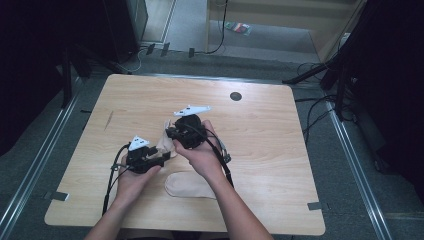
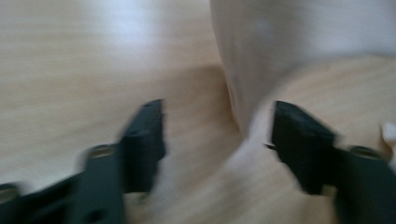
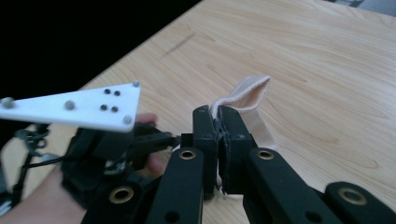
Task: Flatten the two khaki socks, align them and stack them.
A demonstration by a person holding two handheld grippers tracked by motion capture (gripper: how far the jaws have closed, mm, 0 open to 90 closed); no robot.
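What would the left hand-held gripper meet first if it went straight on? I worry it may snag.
Probably the beige sock hanging just ahead of the left hand-held gripper, then the table; blur leaves depth unclear.

Two grippers, two socks, one table.
Two black grippers, the left gripper (image 1: 161,159) and the right gripper (image 1: 170,134), work over one wooden table (image 1: 270,150). Two beige socks are counted: one held sock (image 3: 247,95) (pinched at its ribbed cuff) and one flat sock (image 1: 187,186). Two white three-cornered plates top the grippers, one each. One dark round disc (image 1: 235,96) sits near the table's far edge.
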